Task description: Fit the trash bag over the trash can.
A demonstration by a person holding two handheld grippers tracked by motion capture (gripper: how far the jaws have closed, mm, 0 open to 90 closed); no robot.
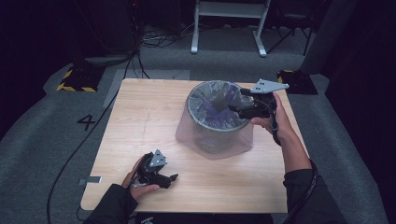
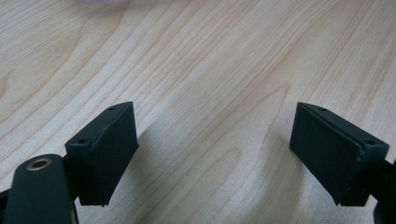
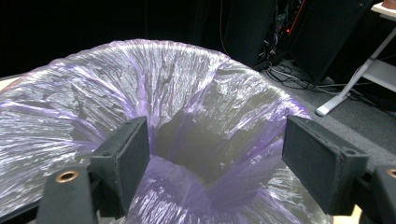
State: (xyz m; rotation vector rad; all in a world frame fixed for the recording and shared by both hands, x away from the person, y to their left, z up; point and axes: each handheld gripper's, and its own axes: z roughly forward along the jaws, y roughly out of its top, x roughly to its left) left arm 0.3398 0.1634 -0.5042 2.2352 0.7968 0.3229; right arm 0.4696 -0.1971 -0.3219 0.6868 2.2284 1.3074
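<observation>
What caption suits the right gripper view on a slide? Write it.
Open right gripper poised over the mouth of the purple bag lining the bin.

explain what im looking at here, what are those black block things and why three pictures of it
No robot here: a person holds a hand-held gripper in each hand. The black blocks are the jaws.

The high view looks down on a wooden table. On it stands a bin lined with a thin purple plastic bag, whose edge hangs down the outside.

The other two pictures come from cameras riding on the grippers. The left gripper rests low over bare wood near the table's front edge, jaws open, holding nothing. The right gripper sits at the bin's rim, pointing into the bag's mouth; its jaws look open, with the bag below them, nothing gripped.
</observation>
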